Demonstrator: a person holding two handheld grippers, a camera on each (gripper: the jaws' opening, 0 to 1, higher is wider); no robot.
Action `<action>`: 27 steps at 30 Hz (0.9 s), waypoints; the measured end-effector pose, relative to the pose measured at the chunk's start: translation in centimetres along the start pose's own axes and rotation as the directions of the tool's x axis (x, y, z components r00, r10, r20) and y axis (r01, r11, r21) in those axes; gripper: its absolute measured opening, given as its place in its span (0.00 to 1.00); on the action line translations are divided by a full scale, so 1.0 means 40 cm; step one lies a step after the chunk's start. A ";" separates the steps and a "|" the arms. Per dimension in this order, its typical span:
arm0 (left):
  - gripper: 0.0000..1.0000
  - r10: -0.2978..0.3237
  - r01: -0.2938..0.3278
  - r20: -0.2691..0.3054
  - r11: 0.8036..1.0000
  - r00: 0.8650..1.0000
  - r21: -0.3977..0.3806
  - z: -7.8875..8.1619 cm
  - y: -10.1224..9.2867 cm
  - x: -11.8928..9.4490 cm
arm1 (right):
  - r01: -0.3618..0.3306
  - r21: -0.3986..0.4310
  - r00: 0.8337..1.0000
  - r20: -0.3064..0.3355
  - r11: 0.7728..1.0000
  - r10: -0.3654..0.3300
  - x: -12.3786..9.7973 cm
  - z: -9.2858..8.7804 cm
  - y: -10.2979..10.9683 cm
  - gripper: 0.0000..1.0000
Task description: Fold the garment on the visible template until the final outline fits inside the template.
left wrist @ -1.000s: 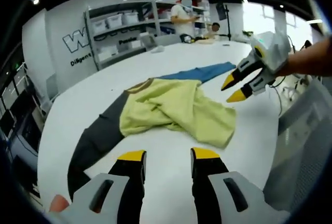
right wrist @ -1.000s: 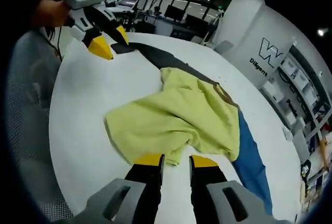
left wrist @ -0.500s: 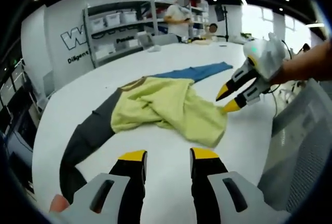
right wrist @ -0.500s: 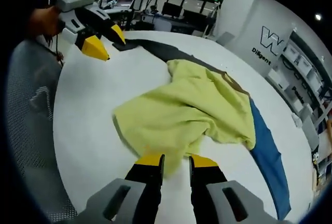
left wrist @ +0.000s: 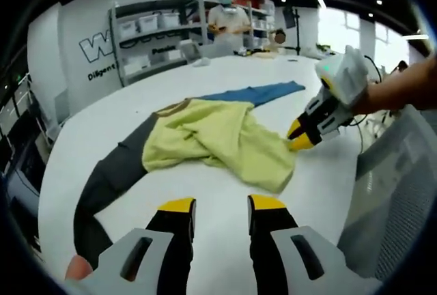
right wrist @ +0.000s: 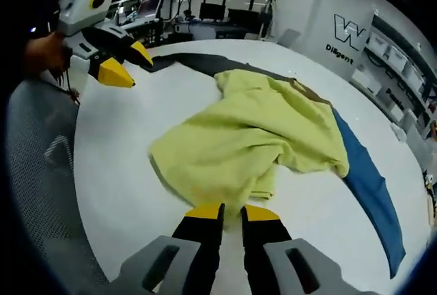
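White table (left wrist: 225, 69): yellow garment (left wrist: 212, 141) crumpled across dark/blue template (left wrist: 113, 172). Right gripper (right wrist: 222, 212) jaws nearly closed at garment's edge, grip unclear. Left gripper (left wrist: 215, 205) parted, empty, short of garment.

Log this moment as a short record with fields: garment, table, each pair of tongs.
garment: yellow-green shirt with one dark grey sleeve and one blue sleeve, lying crumpled
table: white table, round-edged
left tongs: left tongs open, held above bare table short of the shirt
right tongs: right tongs nearly closed at the shirt's near edge; grip on the cloth cannot be confirmed
background: shelving with bins
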State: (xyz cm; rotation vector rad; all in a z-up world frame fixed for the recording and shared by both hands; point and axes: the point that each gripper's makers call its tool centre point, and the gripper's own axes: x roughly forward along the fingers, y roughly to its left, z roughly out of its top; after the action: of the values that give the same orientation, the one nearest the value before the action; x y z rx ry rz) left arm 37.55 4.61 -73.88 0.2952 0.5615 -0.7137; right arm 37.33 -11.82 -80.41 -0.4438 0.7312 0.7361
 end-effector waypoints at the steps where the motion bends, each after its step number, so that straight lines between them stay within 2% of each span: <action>1: 0.27 -0.001 0.001 -0.001 1.000 1.000 0.000 -0.001 0.000 0.001 | -0.002 0.008 1.000 0.001 1.000 0.002 0.000 0.000 0.001 0.04; 6: 0.26 -0.007 0.007 -0.007 1.000 1.000 -0.002 -0.006 -0.001 0.004 | -0.009 0.001 1.000 0.004 1.000 0.009 0.003 0.002 0.008 0.00; 15: 0.25 -0.016 0.016 -0.017 1.000 1.000 -0.003 -0.013 -0.003 0.008 | -0.008 -0.021 1.000 0.008 1.000 0.008 -0.004 0.011 0.013 0.00; 27: 0.23 -0.036 0.036 -0.025 0.999 0.999 -0.001 -0.017 -0.017 0.012 | 0.013 -0.027 0.997 0.071 1.000 -0.011 -0.053 0.082 -0.006 0.00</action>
State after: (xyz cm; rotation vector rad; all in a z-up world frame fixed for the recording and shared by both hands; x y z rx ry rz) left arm 37.13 4.18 -74.75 0.2940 0.5922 -0.7454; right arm 37.85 -10.97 -76.63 -0.4445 0.6526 0.7480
